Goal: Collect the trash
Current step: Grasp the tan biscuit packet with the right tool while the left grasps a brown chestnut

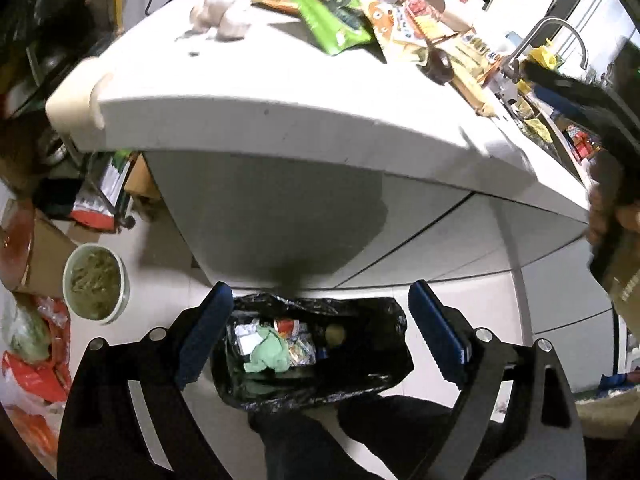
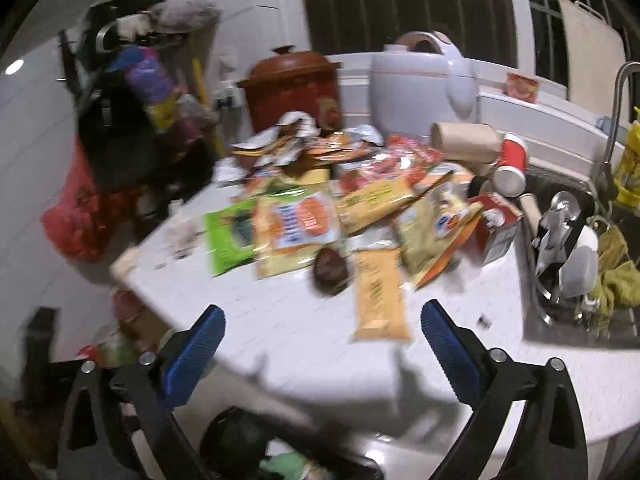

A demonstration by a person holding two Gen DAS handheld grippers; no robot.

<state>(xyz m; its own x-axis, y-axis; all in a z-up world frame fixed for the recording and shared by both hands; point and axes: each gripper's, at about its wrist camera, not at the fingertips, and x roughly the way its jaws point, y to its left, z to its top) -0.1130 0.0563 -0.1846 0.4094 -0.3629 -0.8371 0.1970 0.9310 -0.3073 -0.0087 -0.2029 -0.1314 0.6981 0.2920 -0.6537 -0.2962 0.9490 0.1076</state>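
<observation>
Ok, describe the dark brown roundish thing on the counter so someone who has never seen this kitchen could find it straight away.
Start at the white kitchen counter, left of the steel sink. A heap of snack wrappers covers its far side. At the heap's near edge, left of a long orange packet, lies the dark brown roundish lump, the only dark, rounded piece among flat, bright wrappers.

A home kitchen, it seems: sink (image 2: 568,264) with tap (image 2: 618,120), white counter (image 2: 300,332), rice cooker (image 2: 420,84), clay pot (image 2: 292,84).

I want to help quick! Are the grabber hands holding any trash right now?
Left gripper: open, holding nothing, over the trash bin.
Right gripper: open, holding nothing.
</observation>
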